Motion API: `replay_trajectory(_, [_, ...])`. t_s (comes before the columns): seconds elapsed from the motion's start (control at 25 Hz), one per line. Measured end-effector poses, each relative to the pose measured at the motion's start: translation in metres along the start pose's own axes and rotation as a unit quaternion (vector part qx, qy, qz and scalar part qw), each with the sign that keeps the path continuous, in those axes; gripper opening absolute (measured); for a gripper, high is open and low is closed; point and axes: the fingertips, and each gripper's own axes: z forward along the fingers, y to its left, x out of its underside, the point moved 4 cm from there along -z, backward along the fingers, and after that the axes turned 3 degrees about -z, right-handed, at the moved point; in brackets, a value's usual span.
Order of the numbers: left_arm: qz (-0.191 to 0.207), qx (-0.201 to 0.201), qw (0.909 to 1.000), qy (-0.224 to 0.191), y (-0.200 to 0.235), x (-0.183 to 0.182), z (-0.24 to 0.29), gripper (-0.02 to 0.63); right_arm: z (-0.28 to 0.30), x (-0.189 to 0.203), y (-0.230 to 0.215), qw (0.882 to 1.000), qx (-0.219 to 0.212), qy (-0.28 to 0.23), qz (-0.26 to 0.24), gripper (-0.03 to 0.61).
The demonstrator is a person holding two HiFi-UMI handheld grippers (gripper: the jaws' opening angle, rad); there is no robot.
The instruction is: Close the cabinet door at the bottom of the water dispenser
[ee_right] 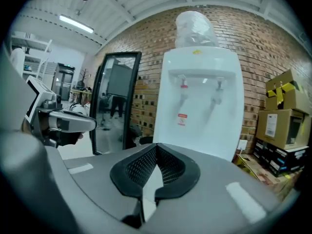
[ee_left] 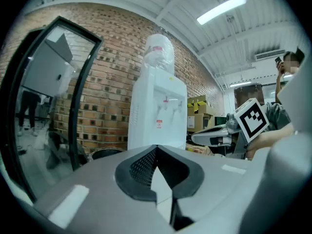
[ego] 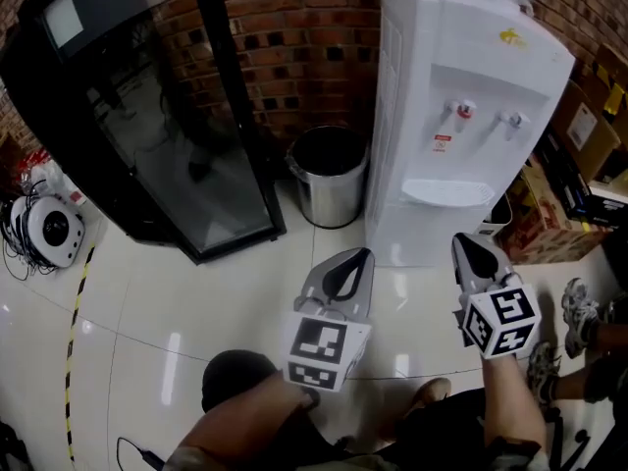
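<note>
The white water dispenser (ego: 461, 116) stands against the brick wall with a bottle on top and two taps. In the head view its lower front (ego: 427, 232) looks flat, and no door stands out from it. My left gripper (ego: 358, 255) hangs in the air short of the dispenser's left corner, shut and empty. My right gripper (ego: 469, 240) is raised in front of the lower front, also shut with nothing in it. In the left gripper view the dispenser (ee_left: 158, 116) stands ahead of the shut pads (ee_left: 146, 165). In the right gripper view the gripper body hides the bottom of the dispenser (ee_right: 200, 106).
A steel waste bin (ego: 332, 175) stands left of the dispenser. A tall black glass-fronted frame (ego: 147, 116) leans at the left. Cardboard boxes (ego: 549, 224) crowd the right side. A white round device with cables (ego: 54, 229) lies on the floor at far left. A shoe (ego: 579, 302) shows at right.
</note>
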Motion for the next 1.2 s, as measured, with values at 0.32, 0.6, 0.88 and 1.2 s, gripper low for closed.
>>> replay_trajectory(0.32, [-0.021, -0.151, 0.9883, 0.002, 0.087, 0.002, -0.125, 0.0, 0.028, -0.044, 0.138, 0.983, -0.165, -0.046, -0.06, 0.0])
replay_trajectory(0.6, [-0.018, -0.195, 0.9806, -0.007, 0.101, 0.001, -0.195, 0.0, -0.001, -0.057, 0.239, 0.952, -0.282, -0.063, -0.097, 0.0])
replay_trajectory(0.88, [0.011, -0.226, 0.974, 0.016, 0.107, 0.01, -0.224, 0.0, -0.006, -0.044, 0.267, 0.941, -0.323, -0.049, -0.084, 0.0])
replay_trajectory(1.2, [-0.002, -0.237, 0.9715, 0.013, 0.112, 0.009, -0.221, 0.0, 0.001, -0.036, 0.28, 0.933, -0.349, -0.039, -0.077, 0.0])
